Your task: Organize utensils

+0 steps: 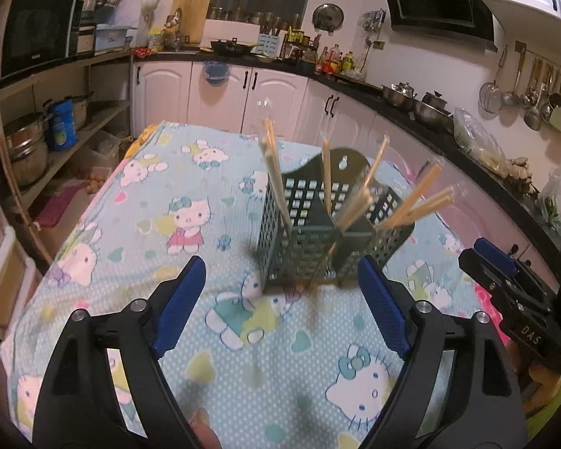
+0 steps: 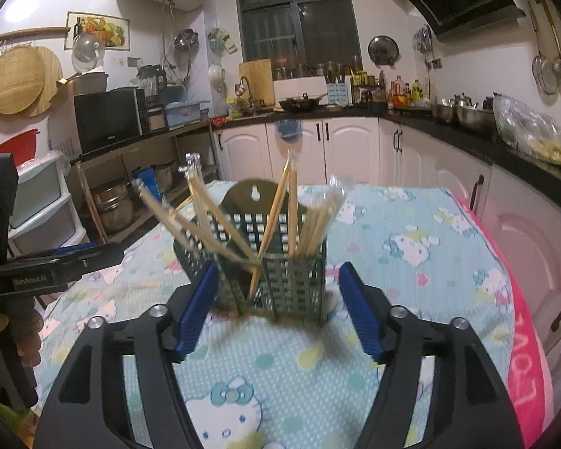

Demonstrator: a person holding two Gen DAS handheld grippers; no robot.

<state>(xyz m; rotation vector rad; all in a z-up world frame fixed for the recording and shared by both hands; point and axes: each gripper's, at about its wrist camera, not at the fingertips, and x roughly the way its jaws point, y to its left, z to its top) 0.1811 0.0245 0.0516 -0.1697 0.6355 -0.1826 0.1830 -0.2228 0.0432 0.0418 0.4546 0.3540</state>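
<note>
A dark green perforated utensil holder [image 1: 333, 239] [image 2: 280, 262] stands upright on the cartoon-print tablecloth [image 1: 168, 205] [image 2: 411, 247]. Several wooden chopsticks [image 1: 411, 202] [image 2: 273, 224], some in clear wrappers, lean out of its compartments. In the left wrist view my left gripper [image 1: 280, 299] is open, just in front of the holder, nothing between its blue pads. My right gripper [image 2: 276, 307] is open too, its pads either side of the holder's near base without touching it. Each gripper shows at the edge of the other's view, the right gripper [image 1: 505, 284] and the left gripper [image 2: 60, 265].
Kitchen counters with pots [image 1: 422, 104], bottles and a wok [image 2: 299, 104] run along the back and right. Shelves with a microwave [image 2: 108, 119] and steel pots stand on the left. A pink towel [image 2: 527, 355] lies along the table's right edge.
</note>
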